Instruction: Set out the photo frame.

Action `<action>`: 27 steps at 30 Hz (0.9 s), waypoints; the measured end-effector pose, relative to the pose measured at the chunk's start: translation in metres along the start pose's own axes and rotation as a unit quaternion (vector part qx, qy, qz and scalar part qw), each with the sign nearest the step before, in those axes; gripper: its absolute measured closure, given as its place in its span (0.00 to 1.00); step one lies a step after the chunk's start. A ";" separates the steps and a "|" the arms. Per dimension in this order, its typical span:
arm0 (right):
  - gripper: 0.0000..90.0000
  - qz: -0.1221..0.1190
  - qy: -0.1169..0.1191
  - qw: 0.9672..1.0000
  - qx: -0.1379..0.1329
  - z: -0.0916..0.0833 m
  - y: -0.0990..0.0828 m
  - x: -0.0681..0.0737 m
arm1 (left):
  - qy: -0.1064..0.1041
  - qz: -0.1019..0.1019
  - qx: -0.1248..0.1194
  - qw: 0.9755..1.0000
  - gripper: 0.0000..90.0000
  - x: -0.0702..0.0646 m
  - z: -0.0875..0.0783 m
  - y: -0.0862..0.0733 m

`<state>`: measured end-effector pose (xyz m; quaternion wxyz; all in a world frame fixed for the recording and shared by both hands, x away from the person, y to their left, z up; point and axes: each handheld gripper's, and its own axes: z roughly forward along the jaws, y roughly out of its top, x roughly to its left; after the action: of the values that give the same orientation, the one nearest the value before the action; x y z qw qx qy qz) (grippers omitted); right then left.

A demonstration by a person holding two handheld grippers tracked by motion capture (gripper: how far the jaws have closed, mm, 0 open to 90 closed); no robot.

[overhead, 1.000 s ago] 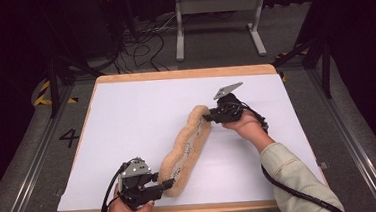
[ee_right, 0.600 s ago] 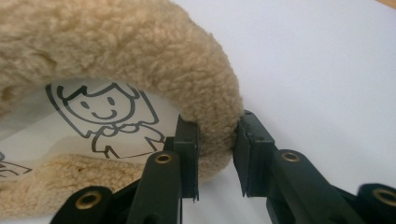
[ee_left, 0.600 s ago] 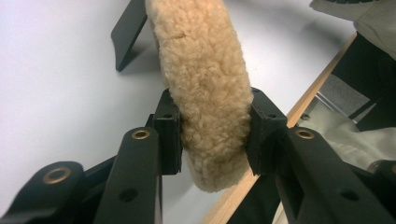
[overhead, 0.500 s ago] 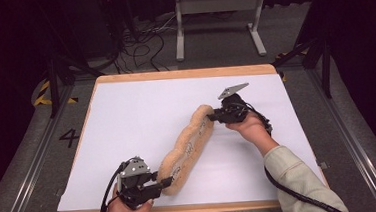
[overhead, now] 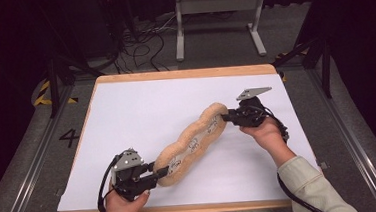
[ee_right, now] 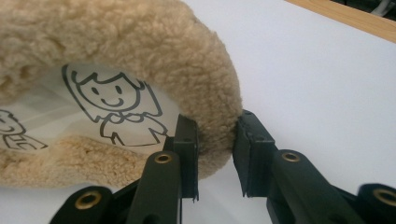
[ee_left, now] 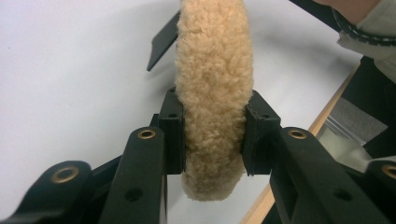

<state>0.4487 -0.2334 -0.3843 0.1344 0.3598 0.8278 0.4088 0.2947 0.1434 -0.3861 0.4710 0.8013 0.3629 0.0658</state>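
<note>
White paper covers the worktop [overhead: 141, 114], with dark floor and cables at the top of the high view. Most of the fleece pouch's [overhead: 194, 141] printed inner panel is hard to make out there. Both hands enter from the bottom edge, the right forearm sleeved. The left tongs [overhead: 156, 172] have just been closing and clamp the pouch's lower-left end; the right tongs [overhead: 225, 117] pinch its upper-right rim. Tan and fluffy, it stretches diagonally across the centre.

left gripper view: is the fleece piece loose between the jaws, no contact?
No: in that view both pads of the left gripper press into the sides of the tan fleece piece.
</note>
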 end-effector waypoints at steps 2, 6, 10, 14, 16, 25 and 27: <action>0.81 0.005 0.000 1.000 -0.007 -0.006 -0.003 0.000 | 0.002 0.001 -0.005 1.000 0.74 0.003 -0.001 0.002; 0.81 0.017 -0.007 1.000 -0.017 -0.016 -0.008 0.002 | 0.008 0.001 -0.008 1.000 0.74 0.008 0.001 0.006; 0.81 0.034 -0.013 0.999 -0.026 -0.024 -0.016 0.002 | 0.010 0.002 -0.013 1.000 0.73 0.016 0.004 0.013; 0.81 0.056 -0.023 0.998 -0.036 -0.033 -0.026 0.001 | -0.005 0.013 -0.014 1.000 0.73 0.026 0.013 0.020; 0.81 0.063 -0.030 0.997 -0.041 -0.037 -0.031 0.000 | -0.006 0.013 -0.013 1.000 0.73 0.030 0.017 0.022; 0.80 0.088 -0.045 0.994 -0.051 -0.051 -0.046 0.004 | -0.010 0.031 -0.014 0.999 0.72 0.047 0.032 0.033; 0.80 0.089 -0.047 0.993 -0.053 -0.052 -0.048 0.004 | -0.011 0.031 -0.015 0.999 0.71 0.050 0.035 0.034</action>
<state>0.3954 -0.2804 -0.3880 0.1548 0.4434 0.7623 0.4454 0.3643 0.1411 -0.3894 0.4843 0.8059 0.3318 0.0771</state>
